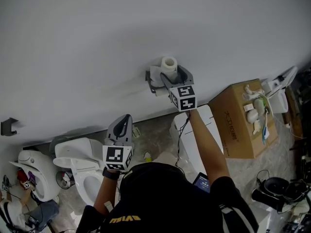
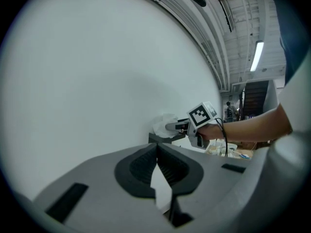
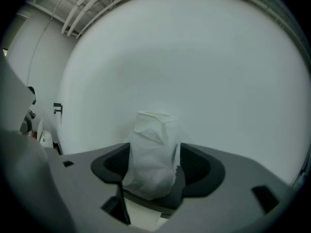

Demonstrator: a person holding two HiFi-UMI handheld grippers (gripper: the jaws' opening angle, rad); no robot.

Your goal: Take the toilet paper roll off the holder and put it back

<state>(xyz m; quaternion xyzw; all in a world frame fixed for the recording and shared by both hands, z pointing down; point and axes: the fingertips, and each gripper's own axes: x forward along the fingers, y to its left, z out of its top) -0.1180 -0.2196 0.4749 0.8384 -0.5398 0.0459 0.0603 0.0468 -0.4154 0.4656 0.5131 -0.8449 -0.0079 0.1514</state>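
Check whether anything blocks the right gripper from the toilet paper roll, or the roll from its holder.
Nothing visible does. The toilet paper roll stands upright between the right gripper's jaws, right at the holder on the wall.

Left gripper (image 2: 157, 147) sits at 6 o'clock, jaws pressed together. Beyond at 12 o'clock, the toilet paper roll (image 2: 161, 124) tops the dark holder (image 2: 163, 138); the right gripper (image 2: 170, 126) reaches it from 3 o'clock.
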